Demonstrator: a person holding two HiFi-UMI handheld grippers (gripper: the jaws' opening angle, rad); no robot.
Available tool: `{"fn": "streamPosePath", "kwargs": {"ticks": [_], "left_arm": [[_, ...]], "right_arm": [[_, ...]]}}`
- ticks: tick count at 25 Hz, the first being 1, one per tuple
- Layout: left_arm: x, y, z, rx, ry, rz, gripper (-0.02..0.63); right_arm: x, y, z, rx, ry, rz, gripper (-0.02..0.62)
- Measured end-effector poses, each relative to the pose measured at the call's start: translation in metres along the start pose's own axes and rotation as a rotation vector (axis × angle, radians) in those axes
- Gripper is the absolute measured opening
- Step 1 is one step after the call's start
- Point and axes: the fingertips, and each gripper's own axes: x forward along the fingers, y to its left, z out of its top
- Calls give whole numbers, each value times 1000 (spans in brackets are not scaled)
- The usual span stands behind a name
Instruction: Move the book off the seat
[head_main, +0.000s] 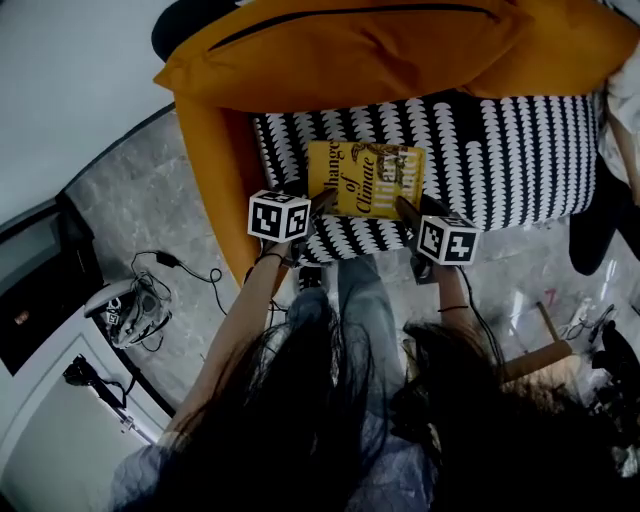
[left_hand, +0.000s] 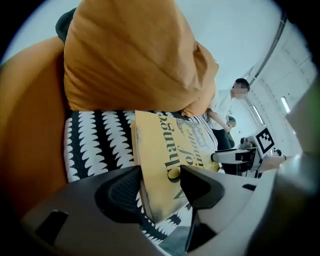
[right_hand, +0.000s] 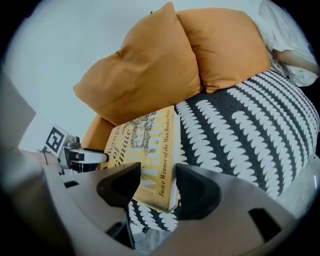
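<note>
A yellow book (head_main: 365, 178) lies cover up at the front edge of the black-and-white patterned seat (head_main: 520, 150). My left gripper (head_main: 320, 205) is at its near left corner and my right gripper (head_main: 405, 208) at its near right corner. In the left gripper view that corner of the book (left_hand: 165, 150) sits between the pads of the left gripper (left_hand: 160, 187), which press on the cover and the underside. In the right gripper view the right gripper (right_hand: 156, 185) pinches the other corner of the book (right_hand: 145, 145), one pad on the cover and one at the page edge.
Orange pillows (head_main: 350, 50) lean on the seat's back behind the book. An orange armrest (head_main: 215, 150) bounds the seat on the left. Cables and a device (head_main: 140, 300) lie on the grey floor at the left. A person (left_hand: 227, 100) stands beyond the seat.
</note>
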Motion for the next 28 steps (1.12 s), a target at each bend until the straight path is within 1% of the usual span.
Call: {"fn": "streamPosePath", "kwargs": {"ticks": [2,7,12,16,18,21,28], "left_arm": [[-34,-24,7,28,-31,-15,255],[-111,-76,26,82,-119,-48,252],[-152,-108,17,123,-184,-35,252],[-211,-147,23,185,-249,-29,252],[-220,-154,29,198,-258,-29,252],[-220,-157,37,210,-258,-32,252],[-257,-171,30,208,-288,-42,252]], "right_arm": [[-38,22,6,-15,-31,-10,233],[-124,72,26,-91,-110,-49,233],[-169,95,17,-132,-180,-49,233],[-227,130,20,-158,-252,-42,233],[-237,135,24,-160,-262,-39,233],[-240,134,30,-156,-265,-44,232],[-271,163,28,-202,-290,-61,232]]}}
